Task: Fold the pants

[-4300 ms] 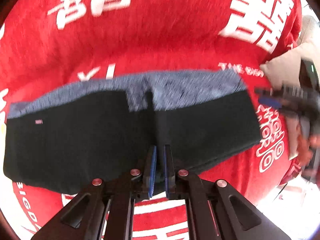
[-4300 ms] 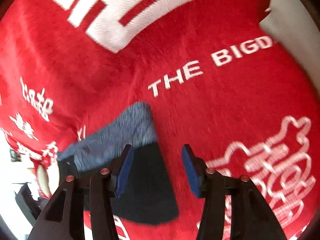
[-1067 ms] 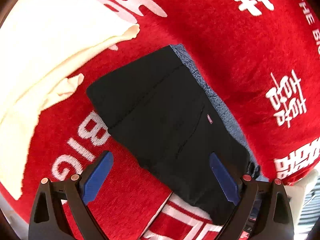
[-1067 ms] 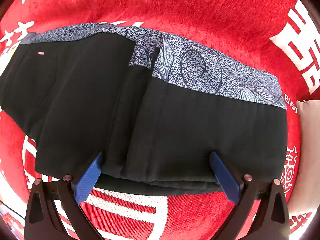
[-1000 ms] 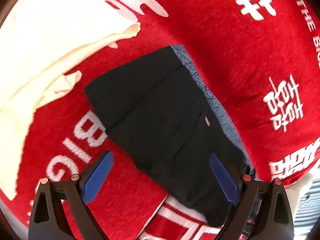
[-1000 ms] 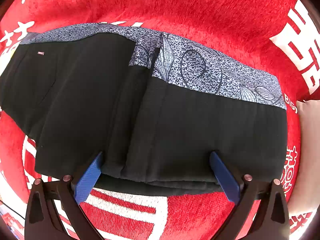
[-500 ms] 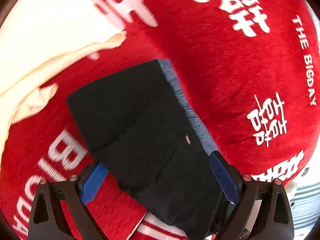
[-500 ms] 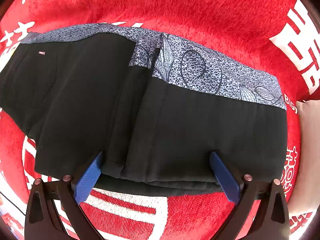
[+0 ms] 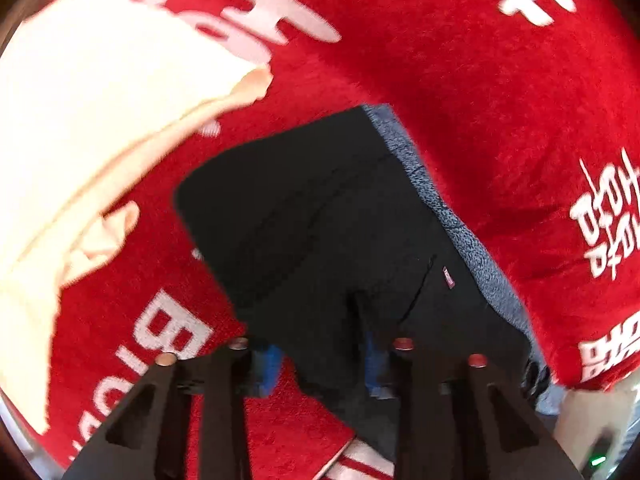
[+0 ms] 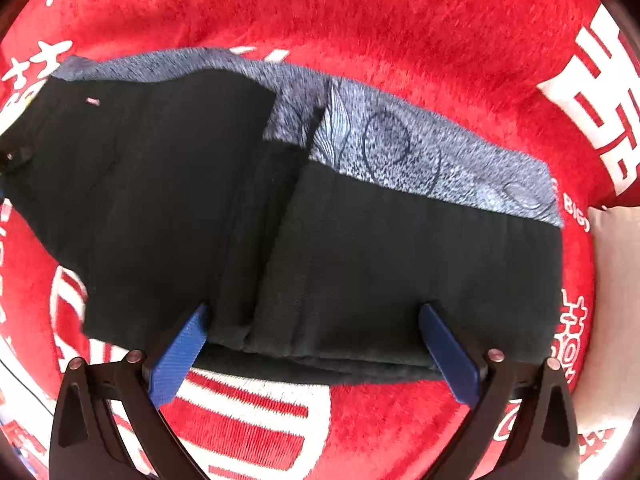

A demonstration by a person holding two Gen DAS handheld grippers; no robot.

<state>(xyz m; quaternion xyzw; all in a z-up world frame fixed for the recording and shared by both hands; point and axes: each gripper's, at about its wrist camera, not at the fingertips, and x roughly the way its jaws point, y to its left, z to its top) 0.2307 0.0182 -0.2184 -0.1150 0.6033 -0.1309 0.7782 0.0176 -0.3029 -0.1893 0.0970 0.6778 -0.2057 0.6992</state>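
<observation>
The black pants (image 10: 312, 236) lie folded on the red blanket (image 10: 360, 20), with a blue-grey patterned waistband (image 10: 420, 160) along the far edge. My right gripper (image 10: 316, 352) is wide open at the near folded edge, its blue pads either side of the fold and holding nothing. In the left wrist view the pants (image 9: 332, 232) run diagonally and the view is blurred. My left gripper (image 9: 324, 364) is at the pants' near edge with its jaws narrowed around the black cloth; whether they pinch it is not clear.
A cream cloth (image 9: 80, 120) lies on the blanket to the left of the pants. A beige cushion (image 10: 616, 280) sits at the right edge. The blanket has white printed letters (image 9: 168, 340) near my left gripper.
My left gripper has gone from wide open to much narrower and has moved onto the pants' near edge. My right gripper stays open in place; the pants' left end has shifted slightly.
</observation>
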